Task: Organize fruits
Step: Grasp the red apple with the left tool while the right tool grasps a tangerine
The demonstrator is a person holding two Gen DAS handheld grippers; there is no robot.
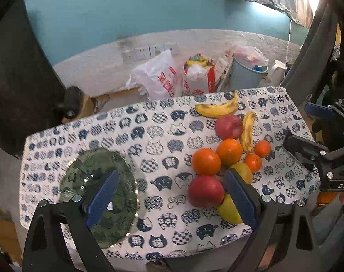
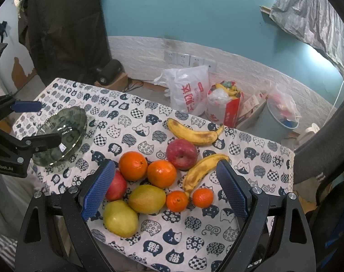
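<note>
- The fruit lies in 1 cluster on the right half of the cat-print cloth (image 2: 149, 122); the green glass bowl (image 2: 63, 133) sits apart at the left.
- Far banana (image 2: 193, 133) lies left-right, stem end right.
- Near banana (image 2: 202, 170) runs diagonally, from near-left to far-right.
- Left gripper (image 1: 169, 195) hangs released, holding nothing, above bowl and fruit.
- Right gripper (image 2: 166, 190) hangs spread wide, empty, over the 2 pears (image 2: 147, 198), apples and oranges.
</note>
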